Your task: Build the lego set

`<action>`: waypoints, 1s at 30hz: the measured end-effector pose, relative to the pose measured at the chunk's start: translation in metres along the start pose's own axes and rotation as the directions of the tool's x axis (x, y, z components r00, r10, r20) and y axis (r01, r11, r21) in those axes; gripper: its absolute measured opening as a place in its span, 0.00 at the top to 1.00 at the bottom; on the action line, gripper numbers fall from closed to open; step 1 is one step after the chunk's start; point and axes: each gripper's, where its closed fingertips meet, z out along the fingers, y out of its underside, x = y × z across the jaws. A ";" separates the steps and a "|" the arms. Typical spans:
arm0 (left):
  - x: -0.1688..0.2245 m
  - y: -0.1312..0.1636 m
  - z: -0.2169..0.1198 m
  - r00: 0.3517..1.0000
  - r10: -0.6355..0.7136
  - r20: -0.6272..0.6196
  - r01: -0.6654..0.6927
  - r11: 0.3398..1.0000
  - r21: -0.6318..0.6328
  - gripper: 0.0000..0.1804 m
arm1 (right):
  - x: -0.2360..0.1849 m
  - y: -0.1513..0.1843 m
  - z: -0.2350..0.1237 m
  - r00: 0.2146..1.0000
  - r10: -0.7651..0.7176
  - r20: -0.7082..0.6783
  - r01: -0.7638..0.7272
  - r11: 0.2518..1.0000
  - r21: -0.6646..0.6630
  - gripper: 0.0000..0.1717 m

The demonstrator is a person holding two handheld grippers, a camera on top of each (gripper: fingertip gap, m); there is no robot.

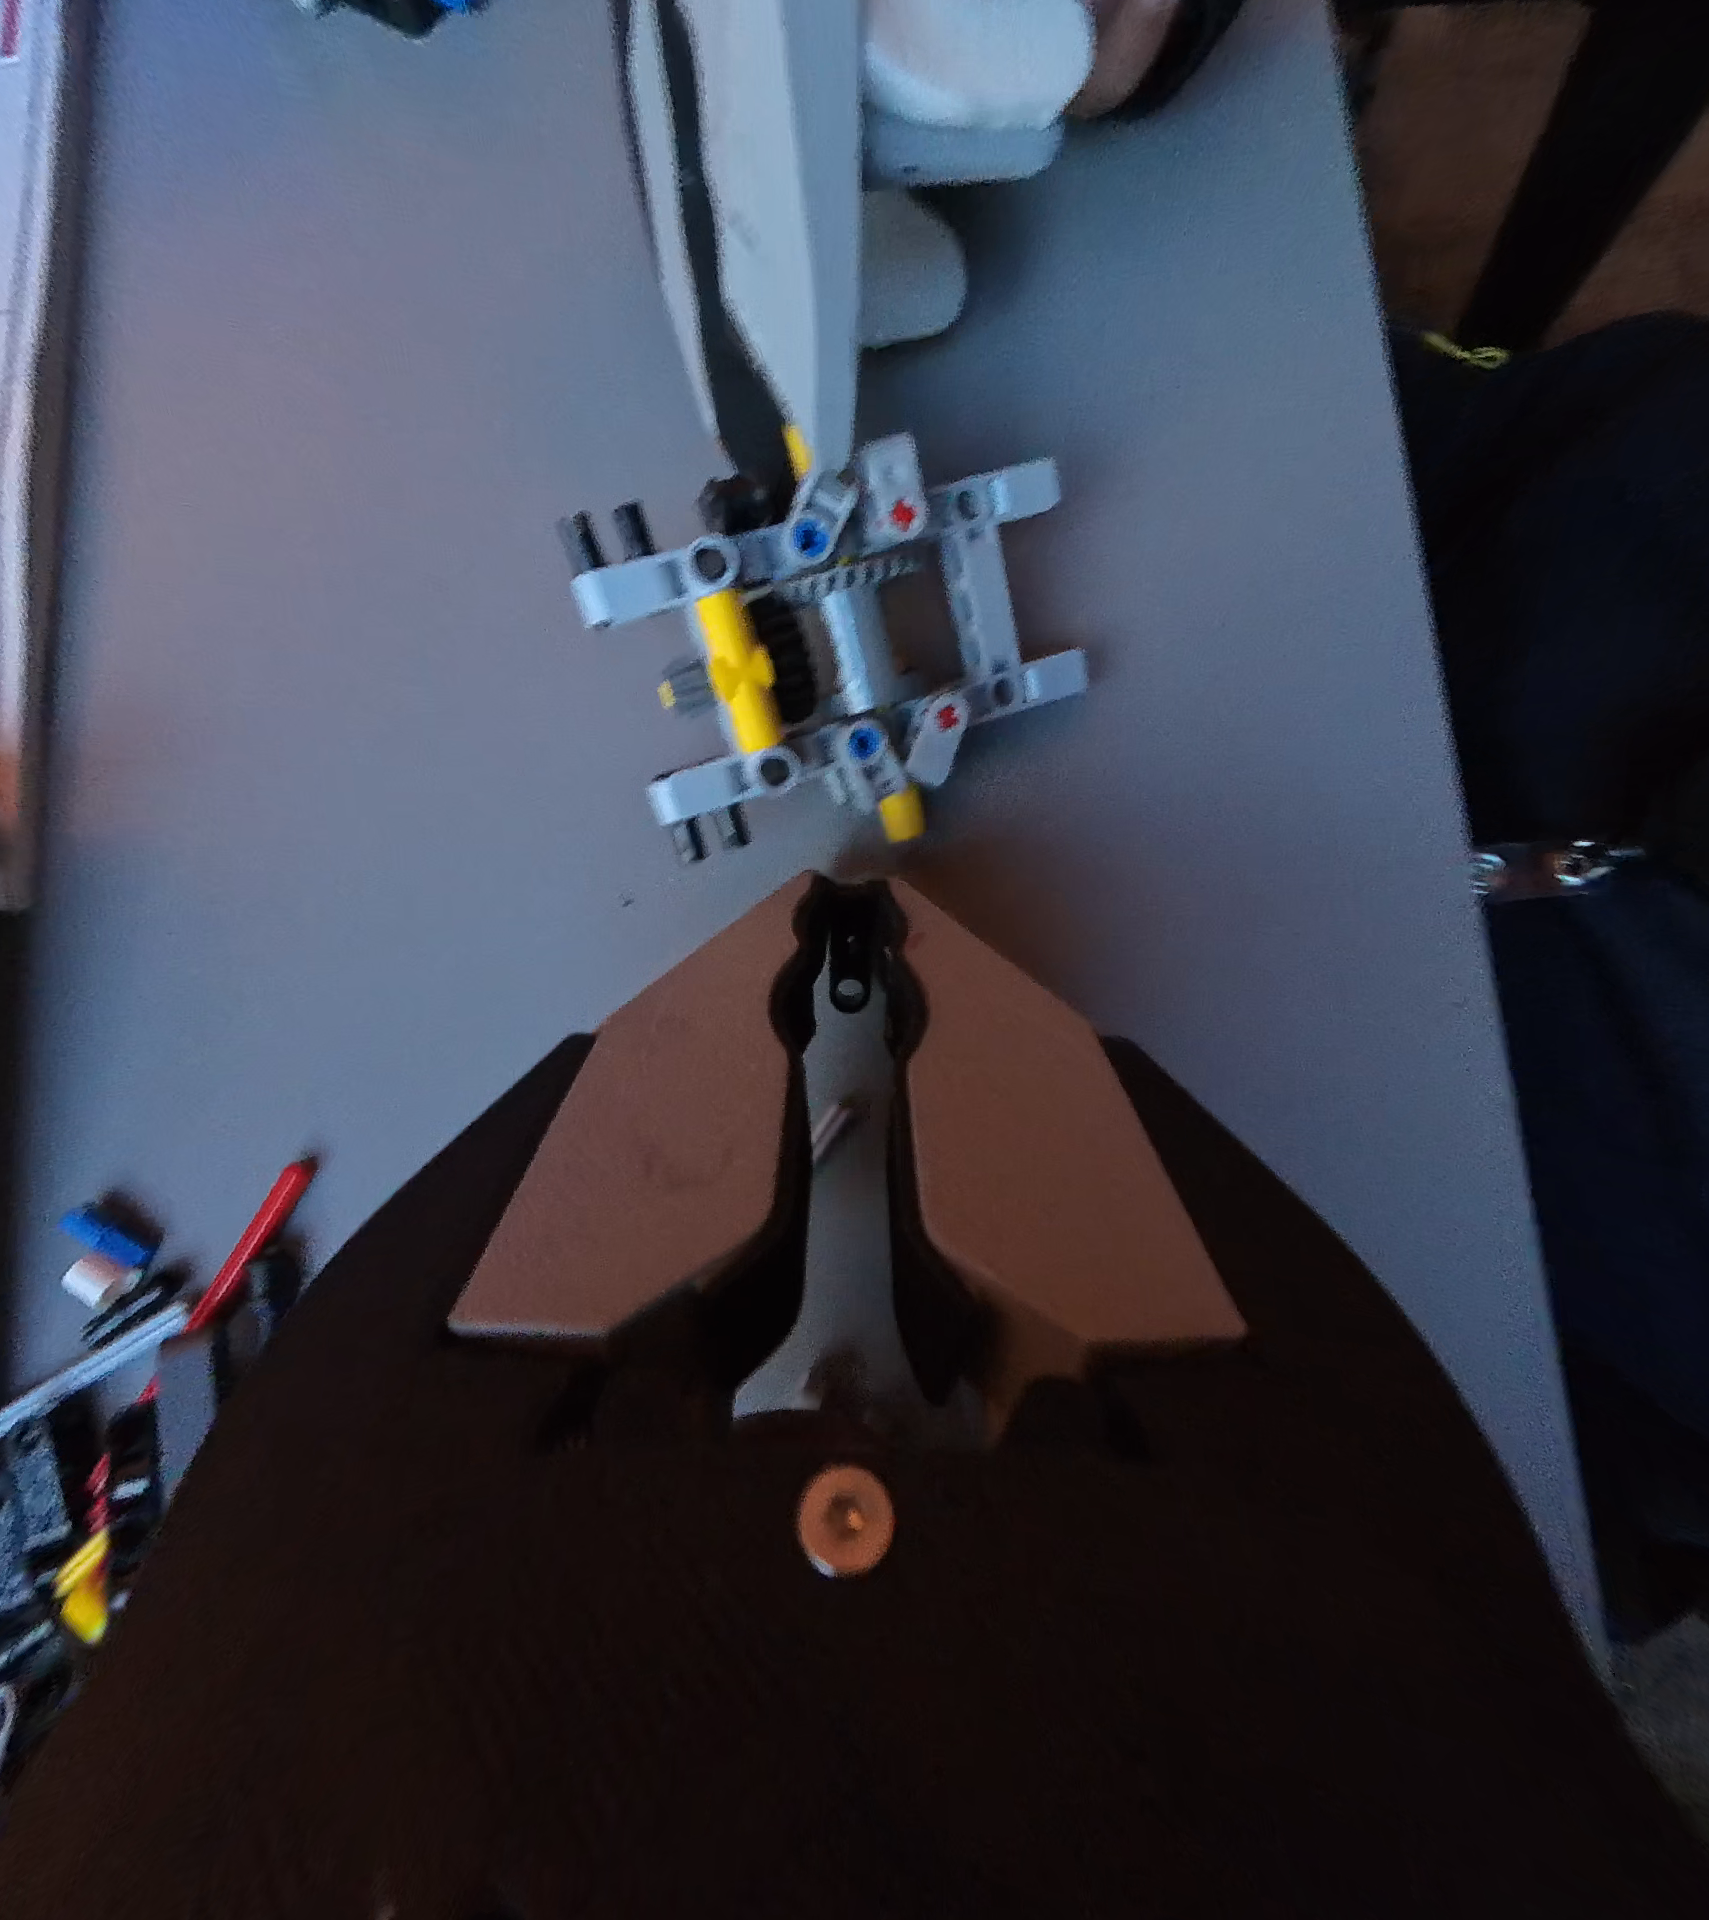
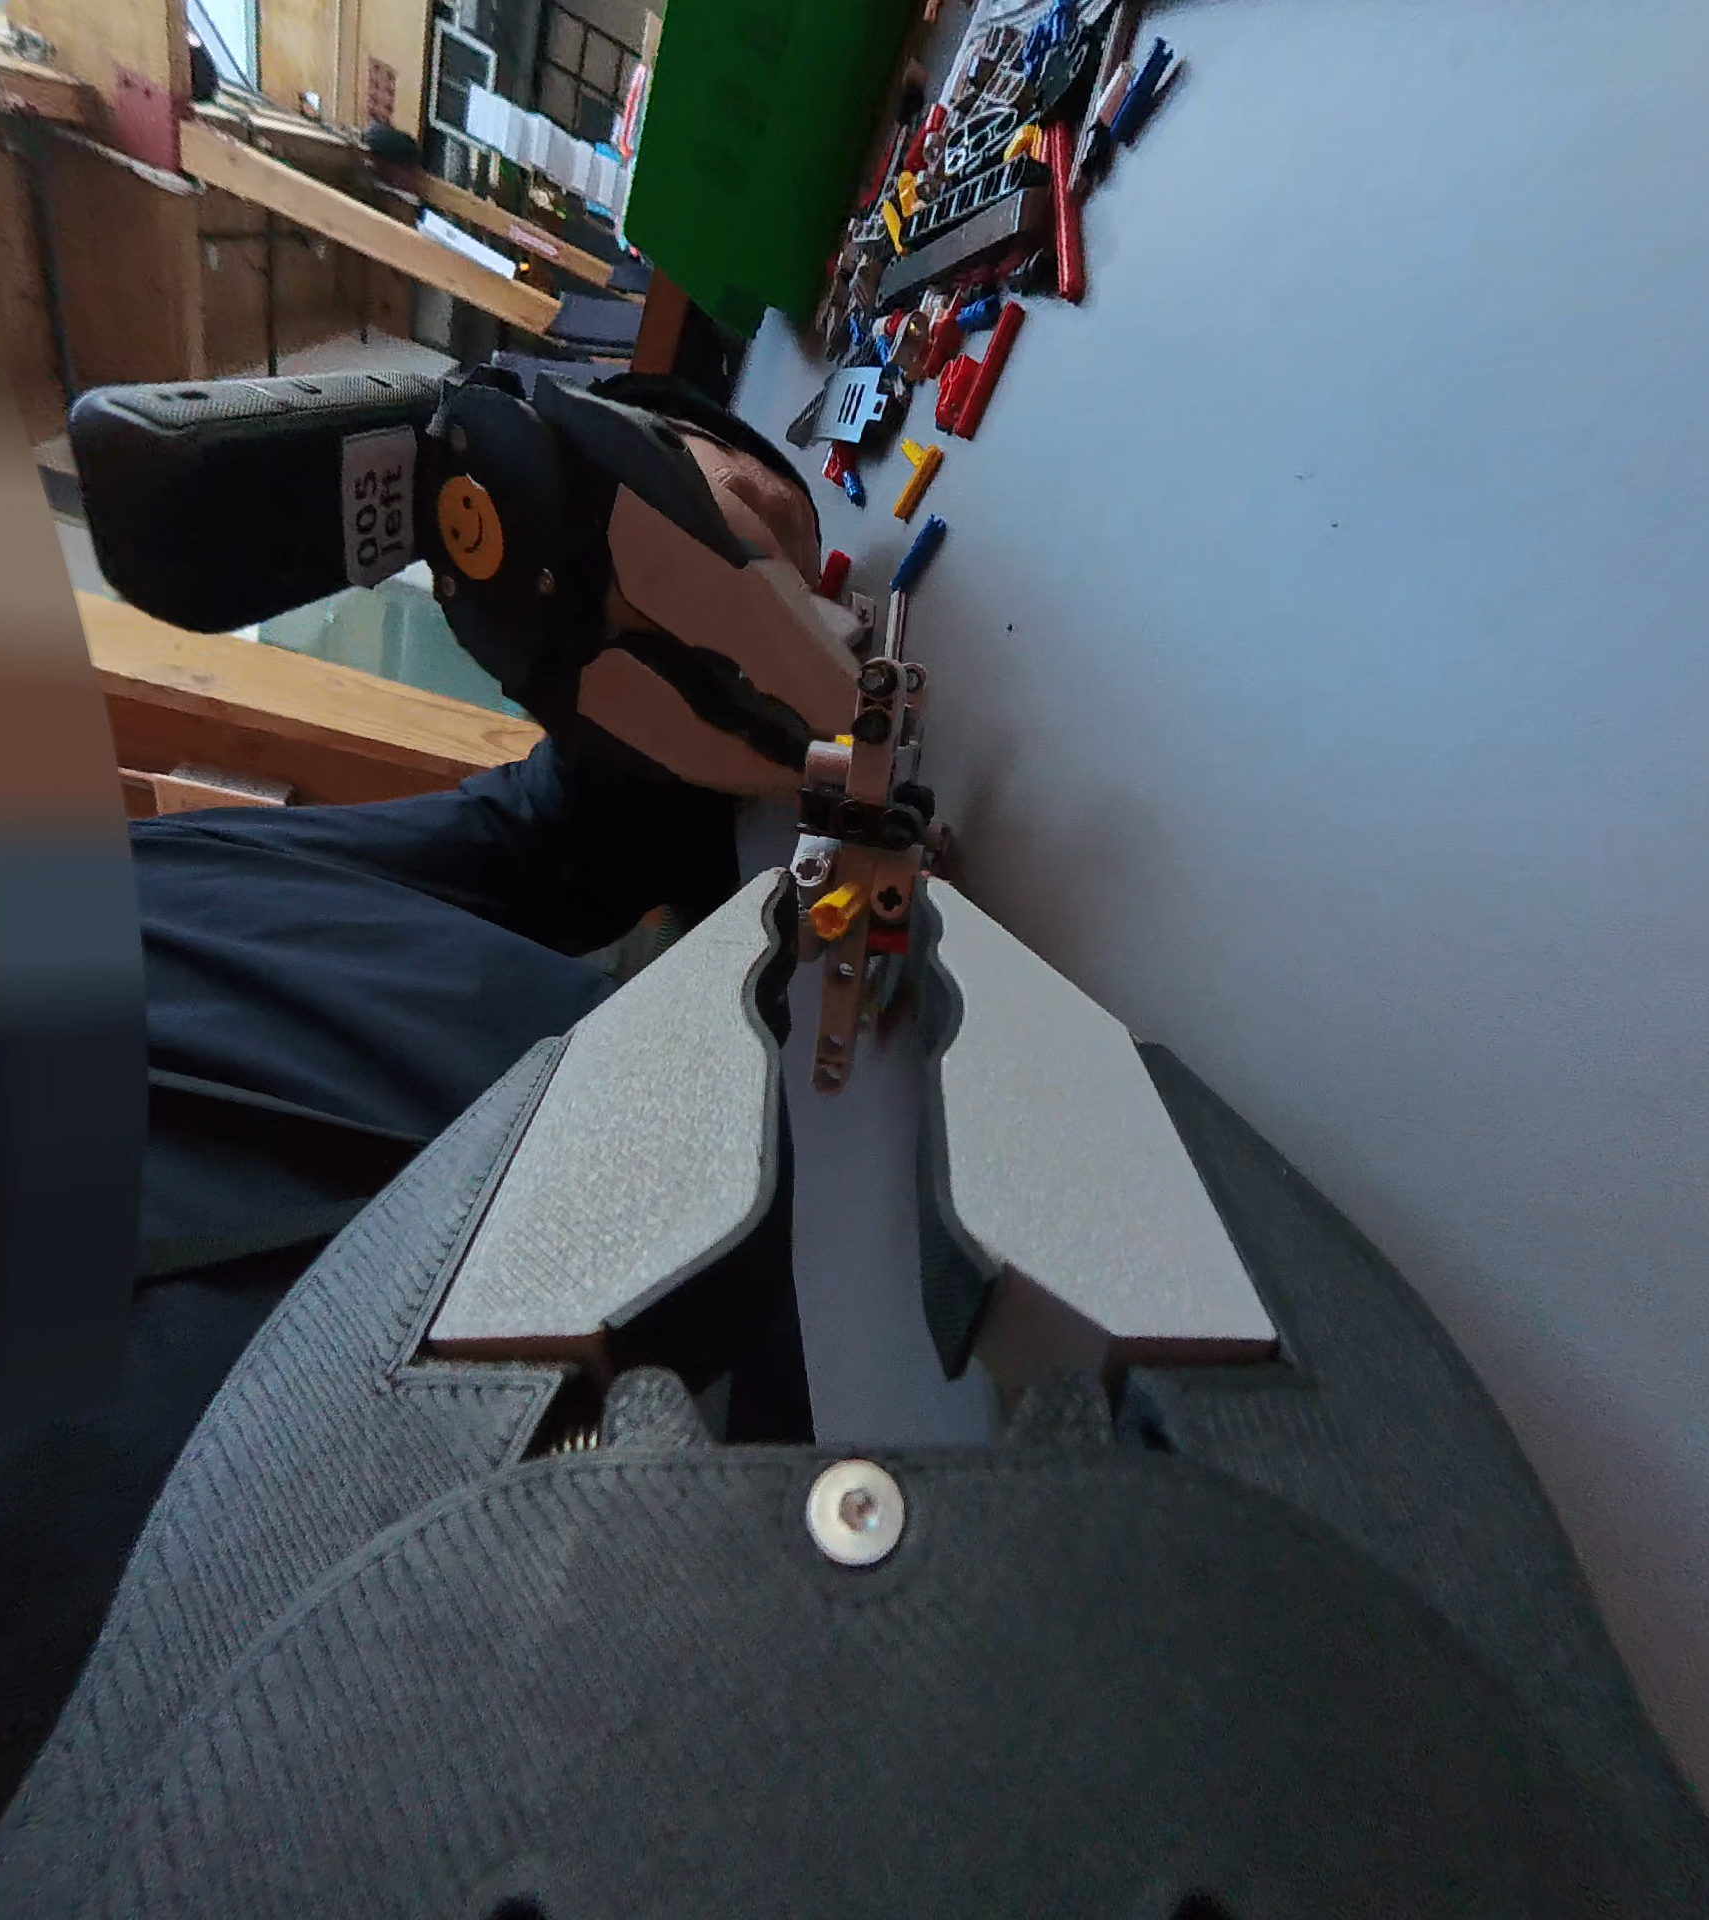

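A grey beam assembly (image 1: 829,623) with yellow axles, a black gear and blue and red pins lies on the grey table (image 1: 362,623). My left gripper (image 1: 850,894) is just short of its near end, by a yellow axle tip (image 1: 900,816), and is shut on a small black piece with a hole (image 1: 846,966). My right gripper (image 2: 855,914) is closed around the assembly's other end (image 2: 876,769), with a grey beam and a yellow axle between its fingers. It also shows in the left wrist view (image 1: 777,436). The left gripper shows in the right wrist view (image 2: 829,717).
Loose coloured pieces are piled at the table's side (image 1: 91,1403), also seen in the right wrist view (image 2: 975,208) next to a green box (image 2: 767,145). The table edge (image 1: 1432,623) runs close by, with a person in dark clothing beyond it. Wooden shelves (image 2: 362,229) stand farther off. The gap from one gripper's tips to the other's is roughly 6 centimetres.
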 end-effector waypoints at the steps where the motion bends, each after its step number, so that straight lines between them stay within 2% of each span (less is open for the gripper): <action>1: -0.006 0.001 -0.002 1.000 -0.007 0.030 0.007 1.000 0.004 0.97 | 0.000 0.000 -0.003 1.000 0.003 0.004 -0.003 1.000 0.002 0.89; 8: -0.008 -0.022 0.001 0.998 -0.041 0.057 0.032 0.988 0.149 0.97 | 0.000 -0.004 -0.015 0.996 0.056 0.063 -0.059 0.997 0.041 0.89; 10: -0.004 -0.018 0.007 0.998 -0.039 0.053 0.032 0.993 0.116 0.97 | 0.001 -0.007 -0.017 0.993 0.086 0.081 -0.091 0.994 0.054 0.89; 14: -0.007 -0.016 0.007 0.993 0.024 0.117 -0.035 0.995 0.094 0.97 | 0.007 -0.008 -0.019 0.998 0.060 -0.004 -0.060 0.998 0.028 0.89; 18: -0.009 -0.023 -0.001 0.988 0.066 0.140 -0.088 0.984 0.155 0.97 | 0.005 -0.008 -0.022 0.993 -0.005 -0.114 0.002 1.000 -0.027 0.87; 21: -0.003 -0.043 -0.019 0.968 0.162 0.192 -0.211 0.940 0.269 0.97 | 0.015 -0.006 -0.033 0.960 -0.075 -0.270 0.057 0.995 -0.076 0.79; 24: 0.003 -0.062 -0.038 0.924 0.253 0.288 -0.348 0.868 0.353 0.97 | 0.015 -0.007 -0.045 0.929 -0.118 -0.350 0.095 0.992 -0.081 0.76; 27: -0.004 -0.071 -0.050 0.921 0.201 0.334 -0.329 0.859 0.392 0.97 | 0.010 -0.016 -0.057 0.899 -0.151 -0.411 0.148 0.988 -0.039 0.74; 29: 0.002 -0.083 -0.062 0.919 0.188 0.346 -0.341 0.819 0.461 0.97 | -0.003 -0.023 -0.061 0.882 -0.196 -0.428 0.216 0.976 -0.003 0.75; 30: 0.007 -0.088 -0.067 0.917 0.197 0.347 -0.355 0.798 0.486 0.97 | -0.017 -0.025 -0.056 0.892 -0.229 -0.389 0.254 0.967 0.014 0.76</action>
